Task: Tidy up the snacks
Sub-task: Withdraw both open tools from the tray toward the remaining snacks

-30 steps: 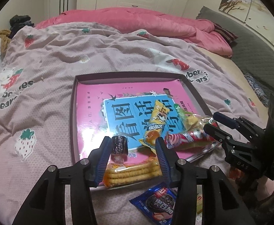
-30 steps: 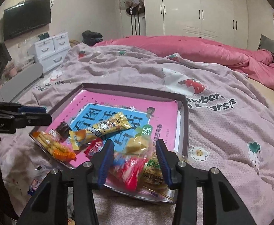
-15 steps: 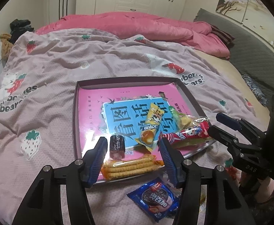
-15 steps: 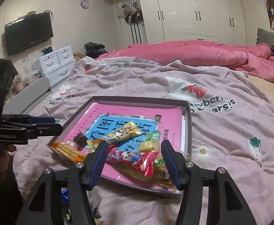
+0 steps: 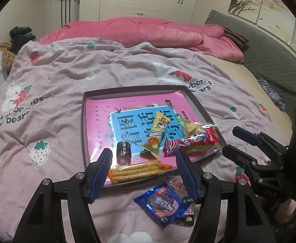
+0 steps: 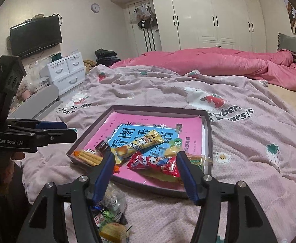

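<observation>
A dark shallow tray (image 5: pixel 83 121) lined with a pink and blue book lies on the bed. In it are a biscuit pack (image 5: pixel 135 171), a small dark candy (image 5: pixel 123 151), a yellow pack (image 5: pixel 157 133) and a red pack (image 5: pixel 190 141). My left gripper (image 5: pixel 143 154) hovers over the tray's near edge, jaws opening, gripping nothing; the biscuit pack lies below it. My right gripper (image 6: pixel 145 156) hangs above the red pack (image 6: pixel 156 162) with its jaws opening, pads clear of it. Each gripper shows in the other's view: right gripper (image 5: pixel 229 140), left gripper (image 6: pixel 70 130).
A blue cookie pack (image 5: pixel 164 202) and other loose snacks (image 6: pixel 109 206) lie on the strawberry-print blanket (image 5: pixel 67 77) in front of the tray. A pink duvet (image 5: pixel 148 32) is bunched at the far side. White drawers (image 6: pixel 67 70) and a TV (image 6: pixel 35 35) stand at the left wall.
Both grippers drew back and rose from the tray while their jaws widened. The biscuit pack and the red pack, earlier between the fingers, now lie free in the tray.
</observation>
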The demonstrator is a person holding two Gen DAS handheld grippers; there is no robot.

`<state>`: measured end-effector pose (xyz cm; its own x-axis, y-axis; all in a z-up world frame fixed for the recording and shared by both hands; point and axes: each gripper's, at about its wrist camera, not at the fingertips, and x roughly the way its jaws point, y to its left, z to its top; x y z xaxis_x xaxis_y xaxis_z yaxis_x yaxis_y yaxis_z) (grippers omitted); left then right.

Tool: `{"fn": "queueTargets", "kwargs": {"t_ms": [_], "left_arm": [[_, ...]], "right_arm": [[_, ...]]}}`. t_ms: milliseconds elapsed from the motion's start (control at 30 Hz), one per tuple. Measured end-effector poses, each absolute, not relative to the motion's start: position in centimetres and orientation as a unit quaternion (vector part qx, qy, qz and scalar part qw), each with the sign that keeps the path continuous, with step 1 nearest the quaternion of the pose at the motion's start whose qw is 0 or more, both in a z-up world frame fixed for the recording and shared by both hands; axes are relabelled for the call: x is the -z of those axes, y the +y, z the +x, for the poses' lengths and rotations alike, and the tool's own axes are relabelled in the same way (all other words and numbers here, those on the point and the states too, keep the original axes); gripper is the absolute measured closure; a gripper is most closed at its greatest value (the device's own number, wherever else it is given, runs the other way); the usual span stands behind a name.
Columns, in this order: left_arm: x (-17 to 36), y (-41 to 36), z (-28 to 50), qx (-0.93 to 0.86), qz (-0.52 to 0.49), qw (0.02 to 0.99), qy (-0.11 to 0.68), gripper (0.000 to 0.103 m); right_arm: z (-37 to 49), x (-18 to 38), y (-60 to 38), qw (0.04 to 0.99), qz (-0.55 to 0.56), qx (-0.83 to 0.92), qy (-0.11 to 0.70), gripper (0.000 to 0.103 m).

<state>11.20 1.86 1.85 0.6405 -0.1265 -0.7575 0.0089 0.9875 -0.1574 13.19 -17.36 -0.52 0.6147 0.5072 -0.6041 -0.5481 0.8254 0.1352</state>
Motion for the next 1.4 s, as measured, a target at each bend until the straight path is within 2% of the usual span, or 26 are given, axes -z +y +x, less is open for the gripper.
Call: {"fn": "queueTargets", "kwargs": {"t_ms": [133,1000,1400], "left_arm": [[-2.1,1.5,10.3,0.038,-0.060,0.903,0.423,0.032],[-2.2,-0.2,6.3,0.060,-0.033,0.894,0.442,0.032],[0.4,-1.3,5.7,0.077,-0.045,0.873,0.479,0.032]], "right_arm": [[12.2,0.3,-17.0,0.896,-0.034,-0.302,0.324,0.037],[8.2,-0.5,-17.2,0.895,-0.052,-0.300,0.325,0.037],[7.6,0.1,-17.1,0.887,-0.063,-0.293,0.351,0.036]]}}
